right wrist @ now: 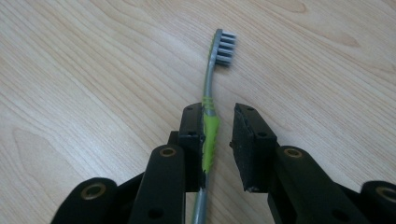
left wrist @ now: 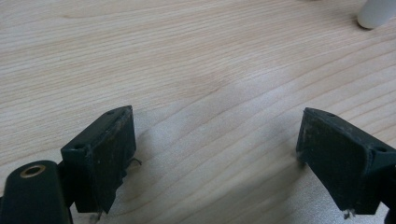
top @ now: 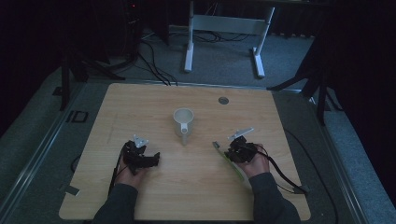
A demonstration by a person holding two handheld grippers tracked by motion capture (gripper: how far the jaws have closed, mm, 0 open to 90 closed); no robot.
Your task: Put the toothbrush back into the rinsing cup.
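Toothbrush (right wrist: 211, 126) with a green and grey handle lies flat on the wooden bench (top: 140, 107), right between the jaws of the right tongs (right wrist: 218, 140). Its handle sits against the left-hand jaw as the right gripper view shows it, with a gap open between it and the other jaw, so the tongs are partly open around the handle and not clamped on it. The bristled head points away from the hand, further out across the bench. From the high view the right tongs (top: 232, 150) rest on the bench at the person's right hand (top: 254, 165), and the toothbrush (top: 219, 150) shows as a pale green strip running alongside them, toward the middle of the bench. The left tongs (top: 152, 158) lie low over the bench at the person's left hand (top: 125, 173), well apart from the toothbrush; in the left gripper view the left tongs (left wrist: 215, 158) stand wide open with bare wood between the jaws and nothing held. One white cup (top: 183, 122) stands upright near the middle of the bench, beyond and between the two tongs, its handle turned toward the person; I can see nothing inside it. By count: one toothbrush, one cup, two tongs. A small round grey cap (top: 223, 100) sits in the bench top beyond the cup.
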